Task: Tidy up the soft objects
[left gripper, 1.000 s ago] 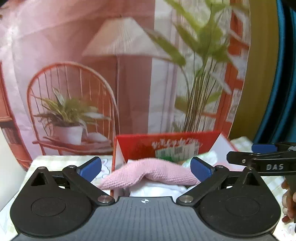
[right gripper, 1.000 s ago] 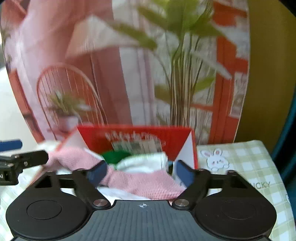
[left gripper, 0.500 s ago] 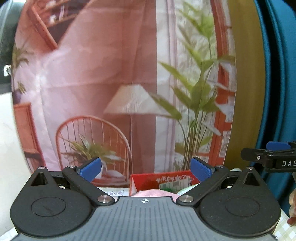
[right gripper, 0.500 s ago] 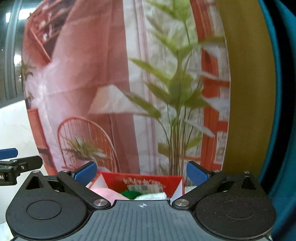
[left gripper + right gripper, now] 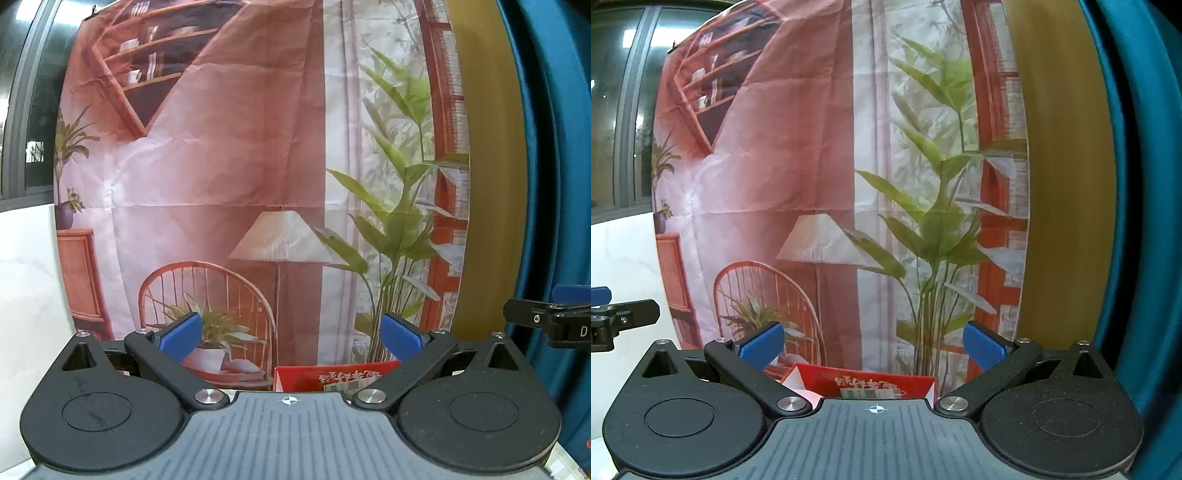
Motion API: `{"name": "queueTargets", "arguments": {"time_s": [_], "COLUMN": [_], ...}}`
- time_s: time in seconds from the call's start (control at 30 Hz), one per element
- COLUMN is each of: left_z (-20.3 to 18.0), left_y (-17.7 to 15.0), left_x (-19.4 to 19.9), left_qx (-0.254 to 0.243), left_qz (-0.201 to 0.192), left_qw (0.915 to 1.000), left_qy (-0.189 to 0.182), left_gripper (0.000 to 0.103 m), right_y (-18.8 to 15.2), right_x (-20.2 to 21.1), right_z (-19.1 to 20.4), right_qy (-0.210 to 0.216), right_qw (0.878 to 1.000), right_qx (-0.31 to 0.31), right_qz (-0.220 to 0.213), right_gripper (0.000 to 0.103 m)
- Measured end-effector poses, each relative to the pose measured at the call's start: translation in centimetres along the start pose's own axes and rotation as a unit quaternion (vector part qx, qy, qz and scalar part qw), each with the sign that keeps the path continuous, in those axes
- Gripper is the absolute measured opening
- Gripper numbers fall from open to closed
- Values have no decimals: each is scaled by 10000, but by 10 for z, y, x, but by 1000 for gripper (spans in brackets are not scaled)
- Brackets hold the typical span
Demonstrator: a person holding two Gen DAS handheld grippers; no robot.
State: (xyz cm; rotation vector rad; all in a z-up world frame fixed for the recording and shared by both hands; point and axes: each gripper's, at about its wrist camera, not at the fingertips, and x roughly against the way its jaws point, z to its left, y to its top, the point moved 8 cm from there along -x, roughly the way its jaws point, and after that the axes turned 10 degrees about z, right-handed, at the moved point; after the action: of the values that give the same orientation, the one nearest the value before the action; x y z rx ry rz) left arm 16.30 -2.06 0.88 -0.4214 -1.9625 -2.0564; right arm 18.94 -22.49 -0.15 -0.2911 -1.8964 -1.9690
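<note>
The left tool (image 5: 291, 338) hangs with its blue pads spread wide and nothing between them; it sits above and on the near side of the red cardboard box (image 5: 334, 376), so only the box's far wall and printed label show over the tool's body. That reads as a hand pulled clear of the box, with no soft thing in it to carry. In the right wrist view a sliver of the pink knitted cloth (image 5: 803, 394) shows inside the box by its left white flap, so the task's soft things seem to lie in the box, mostly hidden by the tool bodies. Whether all of them are there cannot be told.

The right tool (image 5: 873, 347) is likewise wide apart and bare, its jaws having just finished opening, with the same box low between its fingers. Each tool's tip shows at the edge of the other's view, side by side and well apart.

Behind the box hangs a printed backdrop (image 5: 221, 166) of a chair, lamp and plant, then, to the right of the box, an ochre curtain (image 5: 484, 184) and a blue one (image 5: 546, 147). Nothing stands between the tools and the box. The desk under the box is hidden.
</note>
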Motion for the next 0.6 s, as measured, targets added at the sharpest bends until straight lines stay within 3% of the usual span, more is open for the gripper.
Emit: {"name": "queueTargets", "arguments": {"time_s": [0.6], "left_z": [6], "left_y": [-2], "left_x": [2], "left_qx": [40], "left_qz": [21], "left_qw": [9999], "left_qy": [157], "left_gripper": [103], "right_y": [2], "right_x": [5], "right_z": [1], "right_qy": [-231], "right_qw": [9996], "right_qx": [164], "right_qz": [73], "right_gripper": [103]}}
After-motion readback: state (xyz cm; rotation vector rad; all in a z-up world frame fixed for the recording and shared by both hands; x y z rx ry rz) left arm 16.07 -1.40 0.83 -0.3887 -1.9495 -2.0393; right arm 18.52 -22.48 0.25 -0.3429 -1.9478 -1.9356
